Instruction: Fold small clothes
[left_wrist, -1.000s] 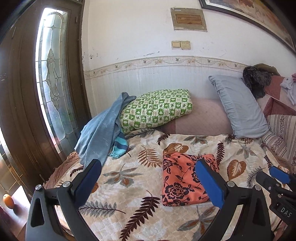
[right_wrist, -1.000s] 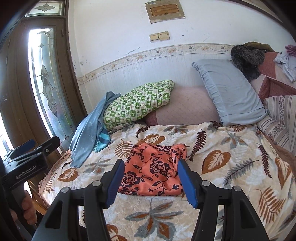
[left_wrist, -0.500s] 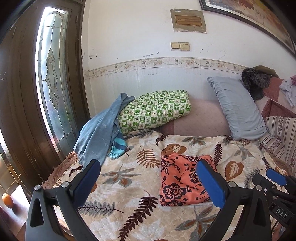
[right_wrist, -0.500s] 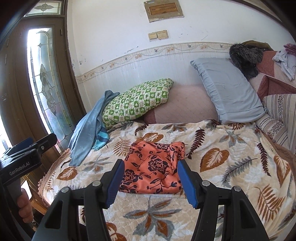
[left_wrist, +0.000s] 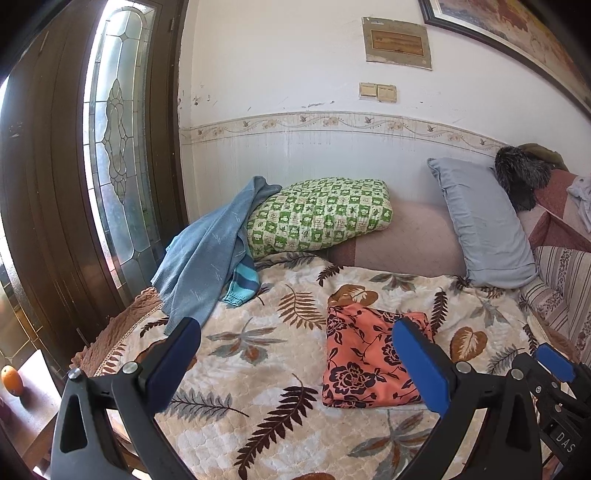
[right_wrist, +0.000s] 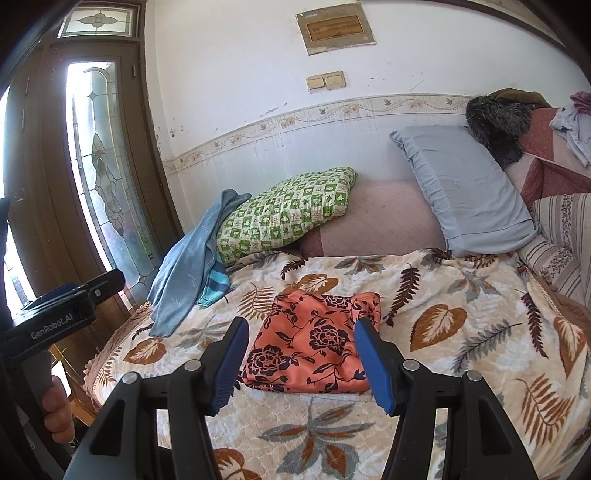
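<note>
Garment (right_wrist: 314, 350) folded on blanket (right_wrist: 461, 332) | both tongs (left_wrist: 295, 365) (right_wrist: 301, 363) agape, apart

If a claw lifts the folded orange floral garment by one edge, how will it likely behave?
The orange floral garment looks thin and soft, so it would probably droop and unfold. Its slight sheen suggests slippery fabric. It likely weighs little: the leaf-print blanket barely dents beneath it.

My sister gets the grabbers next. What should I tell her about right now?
Left gripper: open, empty, held above the bed.
Right gripper: open, empty, pointed at the orange floral garment.
That garment lies folded flat on the leaf-print blanket, touching neither gripper.
A blue garment is still draped unfolded against the green checked pillow, with a striped teal piece under it.
Left to do, probably: fold those two.
</note>
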